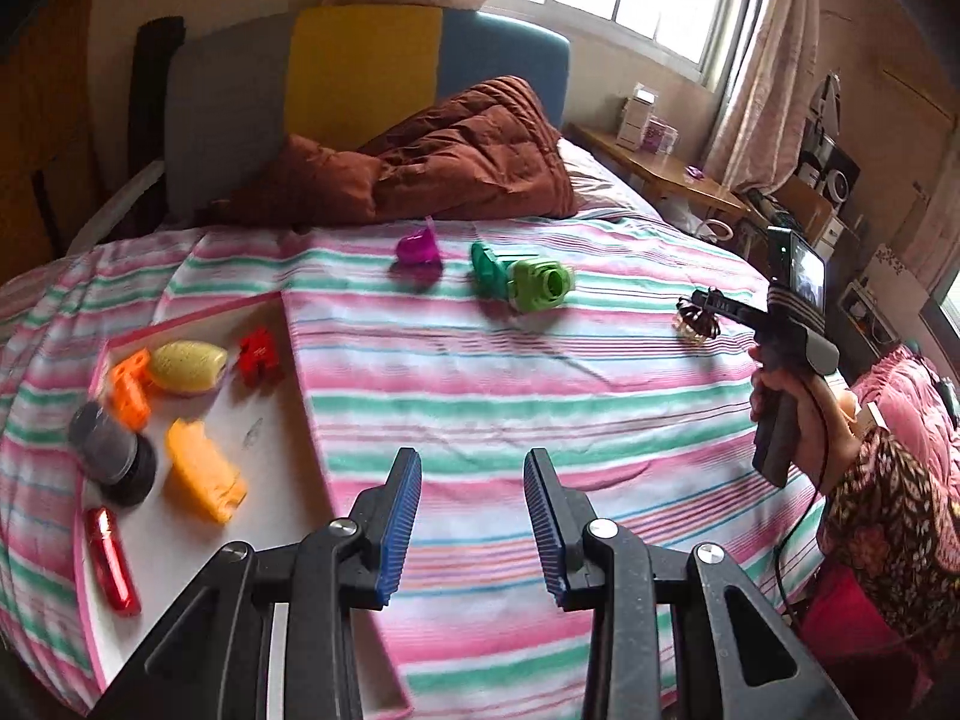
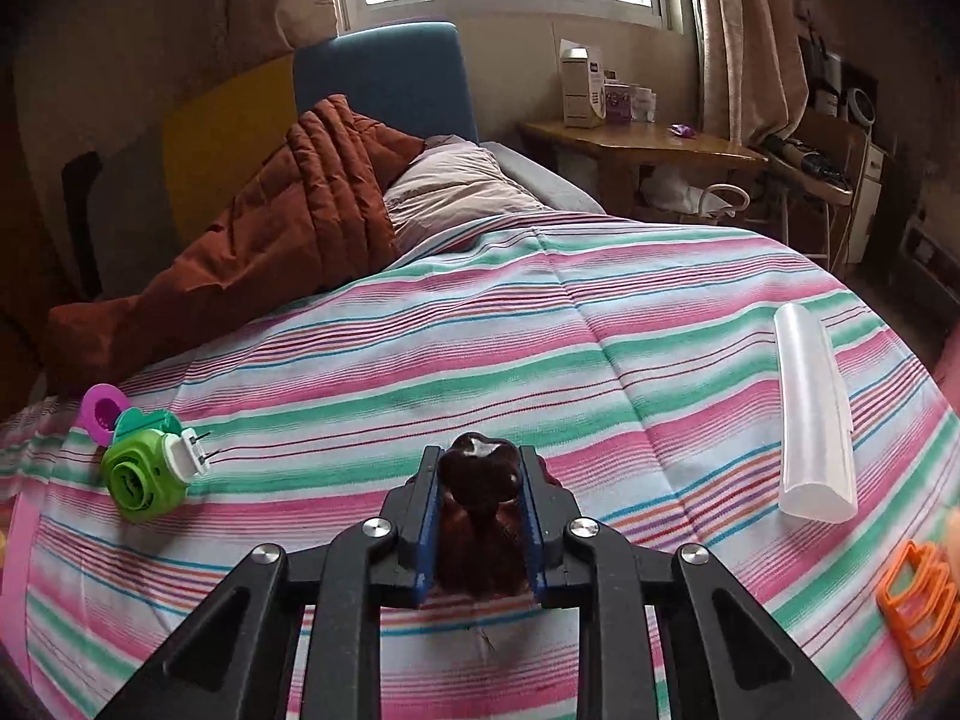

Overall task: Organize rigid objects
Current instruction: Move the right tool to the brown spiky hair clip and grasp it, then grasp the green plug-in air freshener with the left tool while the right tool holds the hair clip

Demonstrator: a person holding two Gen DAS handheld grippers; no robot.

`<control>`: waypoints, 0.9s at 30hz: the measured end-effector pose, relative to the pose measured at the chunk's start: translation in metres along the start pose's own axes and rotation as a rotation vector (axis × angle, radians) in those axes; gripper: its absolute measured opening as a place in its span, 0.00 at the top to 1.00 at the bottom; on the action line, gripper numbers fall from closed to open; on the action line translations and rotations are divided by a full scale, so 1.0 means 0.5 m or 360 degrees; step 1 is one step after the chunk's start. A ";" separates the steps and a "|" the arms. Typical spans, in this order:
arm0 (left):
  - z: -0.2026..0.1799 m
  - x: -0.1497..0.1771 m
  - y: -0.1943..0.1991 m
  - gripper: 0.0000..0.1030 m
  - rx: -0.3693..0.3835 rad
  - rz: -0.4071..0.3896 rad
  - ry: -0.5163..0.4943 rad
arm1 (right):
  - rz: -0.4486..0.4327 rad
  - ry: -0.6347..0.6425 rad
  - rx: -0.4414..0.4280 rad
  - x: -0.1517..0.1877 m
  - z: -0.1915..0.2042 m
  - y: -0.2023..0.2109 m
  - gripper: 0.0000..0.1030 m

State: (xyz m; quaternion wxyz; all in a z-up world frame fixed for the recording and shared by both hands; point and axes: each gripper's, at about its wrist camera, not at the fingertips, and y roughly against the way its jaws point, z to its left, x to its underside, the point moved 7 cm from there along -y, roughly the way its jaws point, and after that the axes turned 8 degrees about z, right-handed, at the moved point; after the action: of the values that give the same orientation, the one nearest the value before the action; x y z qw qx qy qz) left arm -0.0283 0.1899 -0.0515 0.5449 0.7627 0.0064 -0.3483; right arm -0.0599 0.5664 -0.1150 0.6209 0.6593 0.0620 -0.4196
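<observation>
The right gripper [image 2: 478,468] has its jaws clamped on a dark brown clip [image 2: 478,474], a glossy, lumpy plastic piece that fills the narrow gap between the blue ribbed pads [image 2: 427,516]. In the left wrist view the same gripper [image 1: 699,309] is held above the bed [image 1: 540,396] at its right side, gripped by a hand [image 1: 798,414], with the clip hanging at its tip clear of the sheet.

The left gripper [image 1: 472,492] is empty, its jaws partly open over the striped sheet, blue ridged pads facing each other with bare cloth between.

The bed is covered in soft cotton with pink, green and white bands, faintly creased. To the left lies a shallow white tray [image 1: 288,420] with a pink rim. In it rest a yellow speckled oval [image 1: 187,365], a red blocky piece [image 1: 259,354], an orange openwork piece [image 1: 131,387], an orange smooth wedge [image 1: 204,477], a dark round jar [image 1: 114,450] on its side and a shiny red tube [image 1: 113,561].

Out on the sheet, well apart from the tray, sit a translucent magenta cup [image 1: 417,249], a teal piece [image 1: 486,267] and, touching it, a lime green round plug [image 1: 540,285] with two metal prongs. In the right wrist view a frosted, half-round plastic cover [image 2: 813,414] lies at the right, and an orange lattice clip [image 2: 918,606] near the lower right edge. A quilted rust-brown duvet [image 1: 456,156] is heaped by the headboard.
</observation>
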 end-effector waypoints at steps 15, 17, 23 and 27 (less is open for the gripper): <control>-0.146 -0.278 -0.299 0.65 -0.0151 0.0078 -0.0387 | -0.0106 0.0131 0.0023 0.077 0.025 0.047 0.78; -0.144 -0.300 -0.334 0.64 -0.0198 0.0100 -0.0404 | -0.0108 0.0106 0.0005 0.078 0.020 0.047 0.79; -0.163 -0.305 -0.377 0.60 -0.0091 0.0209 -0.0456 | -0.0112 0.0098 0.0004 0.078 0.019 0.047 0.79; -0.219 -0.245 -0.331 0.60 0.0133 0.0182 -0.0569 | -0.0113 0.0068 -0.0014 0.079 0.016 0.047 0.79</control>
State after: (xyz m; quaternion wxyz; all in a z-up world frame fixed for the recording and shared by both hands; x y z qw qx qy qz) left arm -0.1280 0.3938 -0.1043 0.5240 0.7098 -0.1484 -0.4468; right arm -0.0242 0.5372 -0.1208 0.6070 0.6626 0.1006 -0.4269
